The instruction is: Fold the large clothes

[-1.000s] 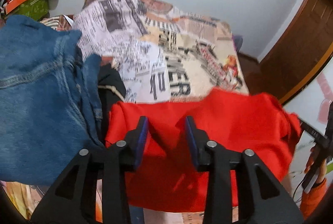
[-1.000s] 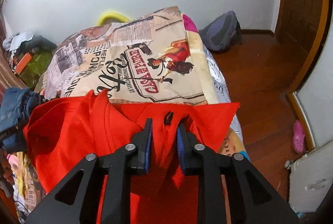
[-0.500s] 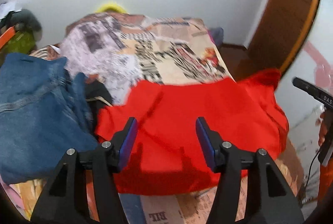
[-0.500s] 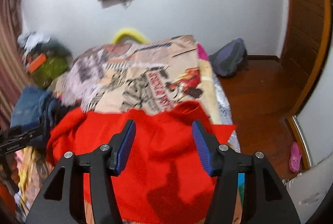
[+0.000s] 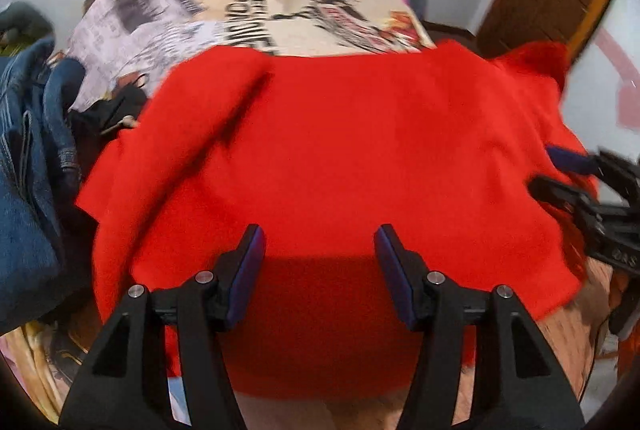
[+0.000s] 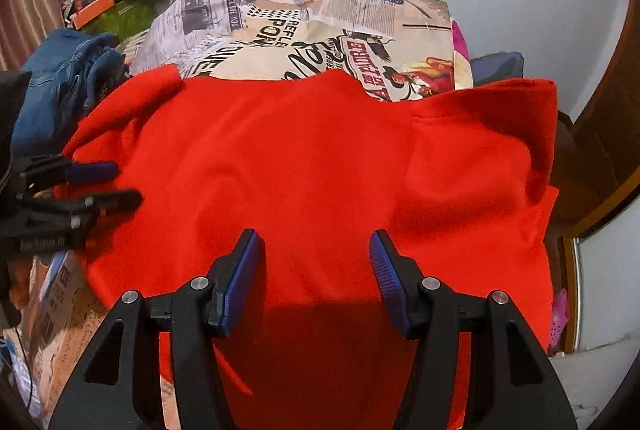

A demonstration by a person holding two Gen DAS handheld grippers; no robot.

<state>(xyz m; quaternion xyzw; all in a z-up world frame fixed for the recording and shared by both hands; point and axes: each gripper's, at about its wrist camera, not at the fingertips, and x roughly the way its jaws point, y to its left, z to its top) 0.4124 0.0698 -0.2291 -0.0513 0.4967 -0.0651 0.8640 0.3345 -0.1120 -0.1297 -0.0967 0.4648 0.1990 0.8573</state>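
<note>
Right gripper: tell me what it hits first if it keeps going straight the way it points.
The red garment, most likely. The right gripper points down at the cloth spread on the bed, jaws open and empty; how much gap remains is unclear.

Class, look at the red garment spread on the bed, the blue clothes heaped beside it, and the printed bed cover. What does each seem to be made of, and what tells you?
Red garment: probably soft matte knit or fleece; it drapes in rounded folds without shine.
Blue clothes: denim, judging by the faded weave and stitched seams.
Printed bed cover: thin woven cloth, smooth, newspaper-style print; fibre unclear.
</note>
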